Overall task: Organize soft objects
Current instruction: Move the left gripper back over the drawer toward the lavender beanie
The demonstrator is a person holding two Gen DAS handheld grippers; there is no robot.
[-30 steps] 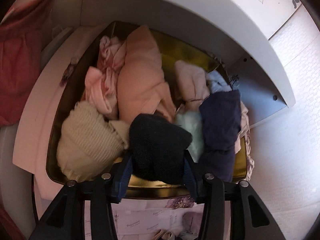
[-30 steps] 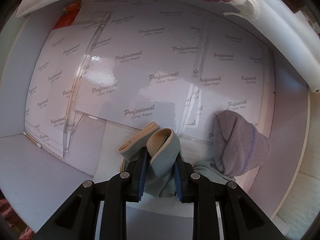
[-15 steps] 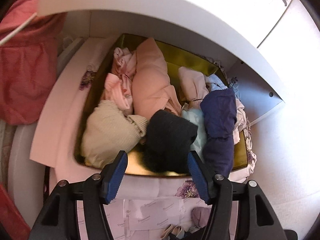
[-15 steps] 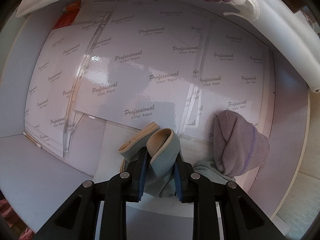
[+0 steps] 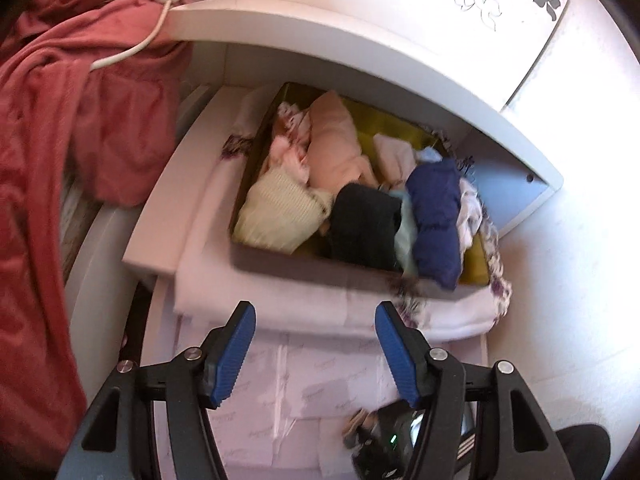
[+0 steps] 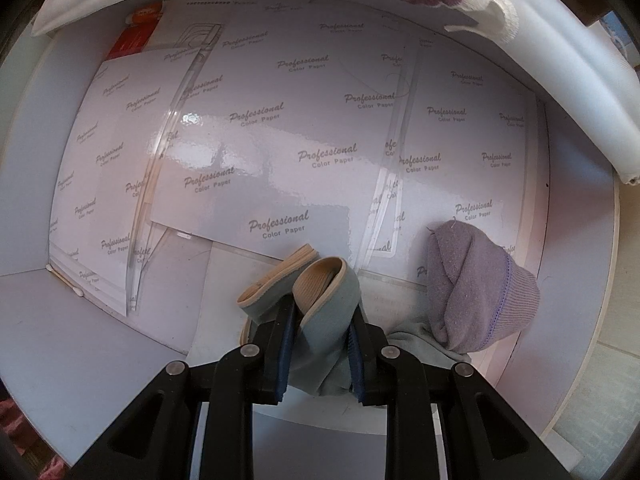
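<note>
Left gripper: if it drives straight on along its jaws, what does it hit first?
Likely the near wall of the box of folded clothes, or the black garment just behind it. The left gripper is open and empty; depth is unclear.

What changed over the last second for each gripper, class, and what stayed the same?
The left gripper let go of the black sock, leaving it in the tray among the clothes, and pulled back with fingers apart. The right gripper stayed shut on the grey-green sock; the purple sock lay unmoved.

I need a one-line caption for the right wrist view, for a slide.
Right gripper shut on a grey-green sock with beige cuff, above glossy printed paper sheets, beside a lilac knitted sock.
</note>
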